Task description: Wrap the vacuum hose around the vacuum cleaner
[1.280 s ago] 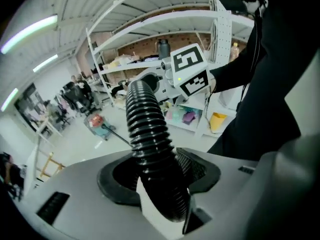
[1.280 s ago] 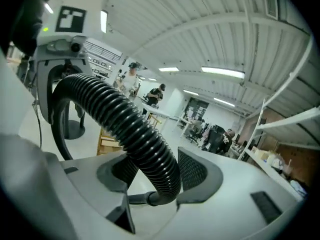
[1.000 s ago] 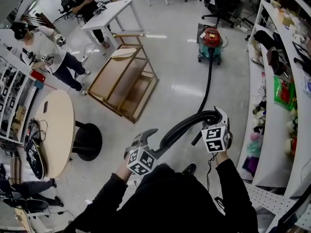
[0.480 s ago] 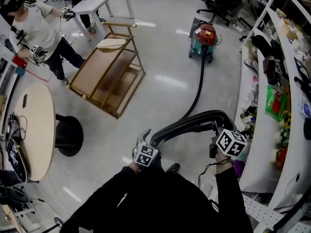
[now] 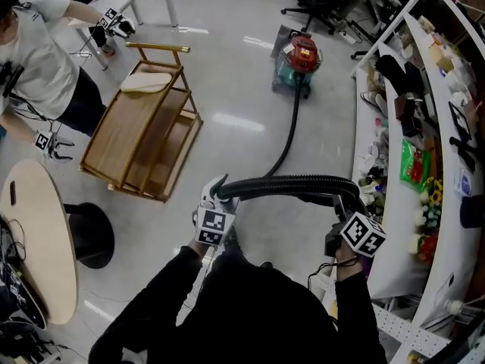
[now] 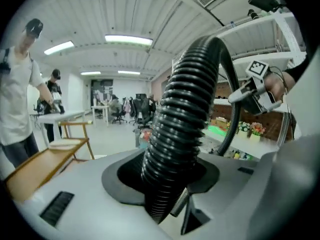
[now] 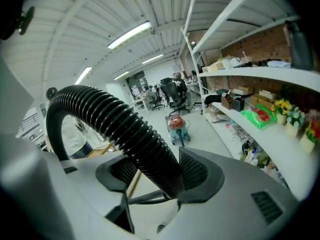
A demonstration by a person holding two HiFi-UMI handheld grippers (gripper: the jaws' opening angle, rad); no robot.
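Observation:
The red-and-teal vacuum cleaner (image 5: 297,61) stands far off on the floor, also small in the right gripper view (image 7: 177,126). Its black ribbed hose (image 5: 288,186) runs along the floor from it, rises, and spans level between my two grippers. My left gripper (image 5: 216,196) is closing its jaws around the hose (image 6: 185,109), which fills the gap between the pads. My right gripper (image 5: 341,203) is shut on the hose (image 7: 125,129) farther along, where it arches away to the left.
A wooden cart (image 5: 144,127) lies tipped on the floor to the left. A round table (image 5: 34,241) and a black stool base (image 5: 87,233) sit at lower left. White shelves (image 5: 402,127) with clutter line the right side. A person (image 5: 38,59) stands at upper left.
The left gripper rose and its jaws came in on the hose. The stretch of hose between the grippers went from a sloping curve to a level span. The vacuum looks nearer.

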